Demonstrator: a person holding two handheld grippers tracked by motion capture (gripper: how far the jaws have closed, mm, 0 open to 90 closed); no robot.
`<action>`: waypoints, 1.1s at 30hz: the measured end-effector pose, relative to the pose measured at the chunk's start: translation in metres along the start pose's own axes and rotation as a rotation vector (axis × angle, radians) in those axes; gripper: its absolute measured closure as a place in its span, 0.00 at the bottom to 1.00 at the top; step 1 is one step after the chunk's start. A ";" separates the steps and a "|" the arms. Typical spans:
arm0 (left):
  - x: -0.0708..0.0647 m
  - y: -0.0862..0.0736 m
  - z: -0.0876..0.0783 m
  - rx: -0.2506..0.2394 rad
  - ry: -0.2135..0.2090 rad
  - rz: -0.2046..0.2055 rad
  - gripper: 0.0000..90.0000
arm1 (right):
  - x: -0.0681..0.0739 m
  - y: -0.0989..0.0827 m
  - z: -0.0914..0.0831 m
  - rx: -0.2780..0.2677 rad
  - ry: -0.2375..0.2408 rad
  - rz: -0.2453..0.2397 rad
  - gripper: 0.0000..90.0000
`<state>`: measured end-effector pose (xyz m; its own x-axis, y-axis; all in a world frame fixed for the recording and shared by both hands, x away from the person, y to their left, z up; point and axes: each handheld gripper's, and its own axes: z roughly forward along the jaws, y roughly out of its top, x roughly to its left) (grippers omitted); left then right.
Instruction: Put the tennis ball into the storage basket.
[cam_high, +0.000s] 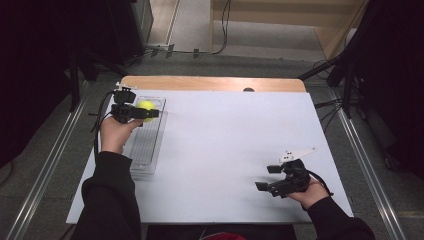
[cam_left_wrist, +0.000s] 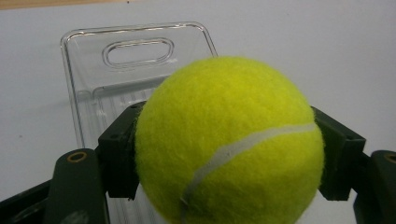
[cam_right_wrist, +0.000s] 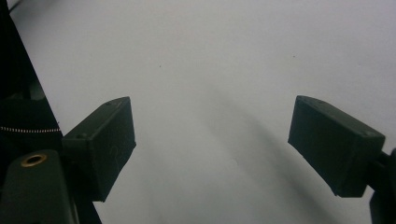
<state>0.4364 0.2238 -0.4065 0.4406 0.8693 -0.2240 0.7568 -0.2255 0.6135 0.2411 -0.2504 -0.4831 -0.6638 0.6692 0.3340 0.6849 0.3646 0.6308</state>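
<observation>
Tennis ball (cam_left_wrist: 229, 140) is the thing in hand: the left gripper (cam_high: 141, 113) has it clenched between its 2 black jaws, one pressed against each side of the ball, as the left gripper view shows close up. The landmark for everything is the clear plastic tray (cam_high: 148, 145), a long ribbed piece with an oval handle slot at its far end, lying along the left side of the white table (cam_high: 225, 150). In the high view the ball sits above the far end of that tray, near the handle slot; whether it rests on the tray floor or hangs just over it I cannot tell, though the left gripper view suggests it is held a little clear of the ribs. My reading is that the step is the carry-and-place of the ball relative to the tray, either about to be set down or just lifted. If it is a placement, the next move calls for lowering the ball until it meets the ribbed floor, then parting the jaws slowly, since a round ball may roll along the ribs. The right gripper (cam_high: 270, 178) lies well to the right of the tray, near the table's near edge, its jaws spread wide and holding nothing.
</observation>
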 end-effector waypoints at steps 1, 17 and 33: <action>0.000 0.000 0.001 0.004 0.002 -0.001 0.29 | 0.000 0.000 0.000 0.000 0.000 0.001 0.14; 0.004 -0.004 0.011 0.043 0.012 -0.023 0.29 | 0.000 0.000 0.000 0.000 0.003 -0.001 0.14; 0.004 0.000 0.001 0.005 -0.003 -0.041 0.23 | 0.000 0.000 0.000 0.001 0.004 -0.001 0.14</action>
<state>0.4381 0.2266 -0.4083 0.4108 0.8765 -0.2512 0.7766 -0.1920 0.6001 0.2410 -0.2501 -0.4833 -0.6657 0.6664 0.3357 0.6843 0.3658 0.6308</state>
